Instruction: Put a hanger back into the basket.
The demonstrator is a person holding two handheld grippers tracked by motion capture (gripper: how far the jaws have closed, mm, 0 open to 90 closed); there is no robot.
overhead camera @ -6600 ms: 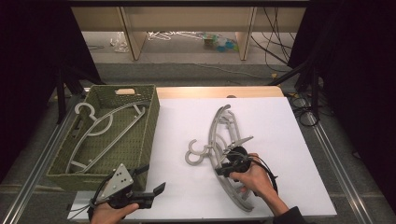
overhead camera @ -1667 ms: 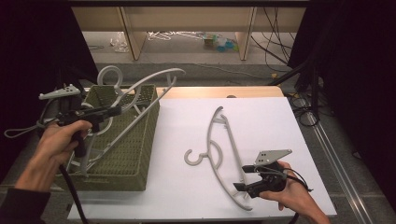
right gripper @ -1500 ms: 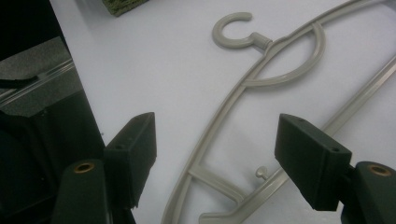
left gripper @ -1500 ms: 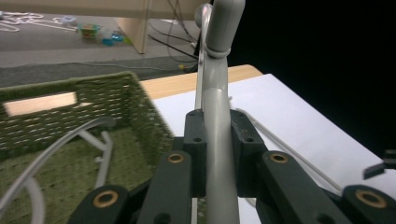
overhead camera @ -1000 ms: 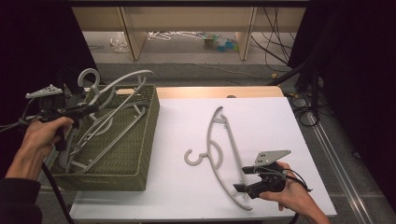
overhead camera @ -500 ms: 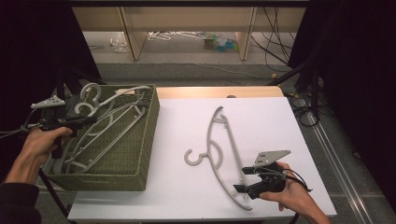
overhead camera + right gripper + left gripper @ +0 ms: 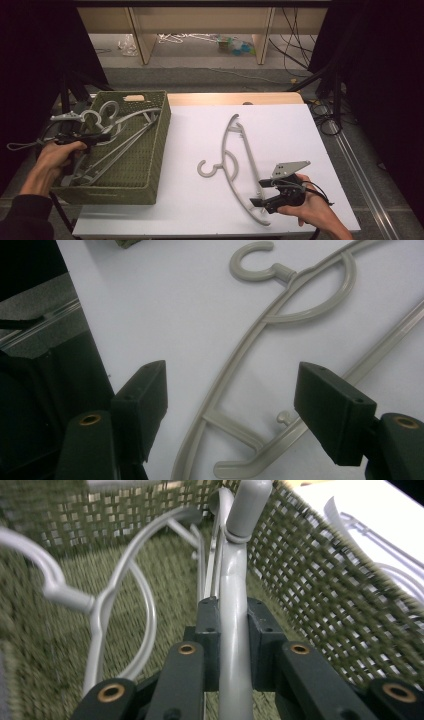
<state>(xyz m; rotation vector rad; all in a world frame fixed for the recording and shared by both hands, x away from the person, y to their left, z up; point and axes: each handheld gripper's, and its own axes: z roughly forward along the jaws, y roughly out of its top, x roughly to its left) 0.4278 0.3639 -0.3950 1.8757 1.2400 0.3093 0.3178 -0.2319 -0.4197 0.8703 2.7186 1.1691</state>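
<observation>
Grey plastic hanger (image 7: 116, 131), slim, curved shoulders, hook up toward the far-left corner of the green woven basket (image 7: 150, 150); lies slanted inside it atop another grey hanger, one arm clamped in the left gripper (image 7: 227, 630). Second grey hanger (image 7: 239, 165) flat on the white desk (image 7: 200, 125), hook pointing left, lower end beneath the right gripper (image 7: 265, 192).

Held hanger (image 7: 116, 131) lower, inside basket (image 7: 150, 165)

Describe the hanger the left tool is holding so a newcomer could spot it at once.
Start at the olive-green woven basket left of the white table. Several grey plastic hangers lie inside; the held grey hanger is clamped in the left tool, its hook poking above the basket's rim.
</observation>
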